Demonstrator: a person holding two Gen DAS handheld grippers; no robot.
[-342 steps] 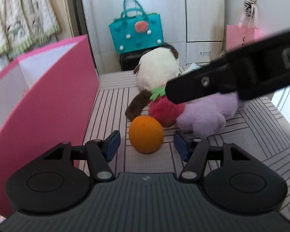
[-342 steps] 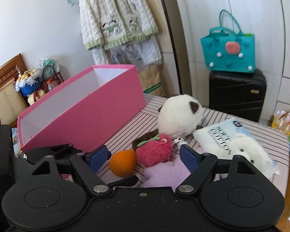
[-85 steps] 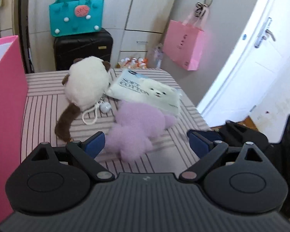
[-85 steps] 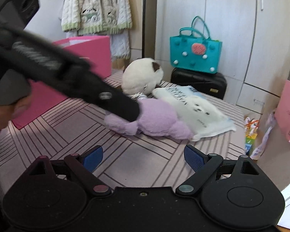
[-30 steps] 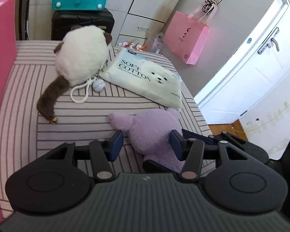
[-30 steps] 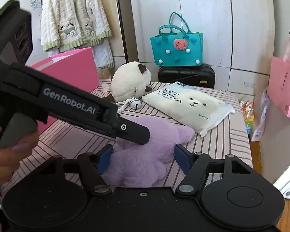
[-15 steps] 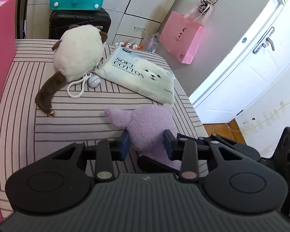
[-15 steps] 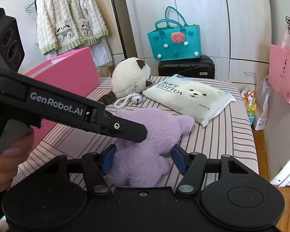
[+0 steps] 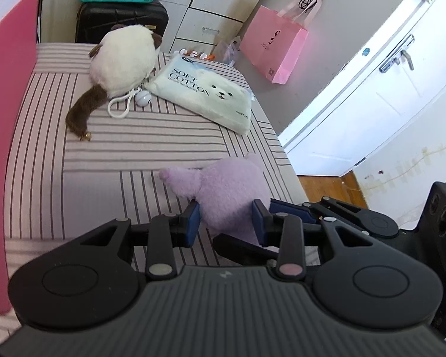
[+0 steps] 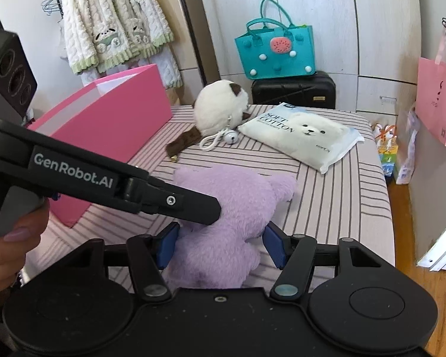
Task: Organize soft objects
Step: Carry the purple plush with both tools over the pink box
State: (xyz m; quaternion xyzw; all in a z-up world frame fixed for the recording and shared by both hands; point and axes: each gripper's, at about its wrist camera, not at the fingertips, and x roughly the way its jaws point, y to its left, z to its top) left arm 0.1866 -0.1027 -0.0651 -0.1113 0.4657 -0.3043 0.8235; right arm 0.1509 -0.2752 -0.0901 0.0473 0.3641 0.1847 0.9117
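Striped bedding (image 9: 110,154) carries a purple plush toy (image 10: 232,208) lying near the pink box (image 10: 110,125). Both the left claw (image 9: 225,218) and the right claw (image 10: 220,245) pinch it, probably sharing the floppy body for a lift boxward.

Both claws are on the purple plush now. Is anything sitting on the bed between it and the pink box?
Nothing visible does. The purple plush has bare striped bed between it and the pink box; the cat plush and cotton pack lie farther back, off that path.
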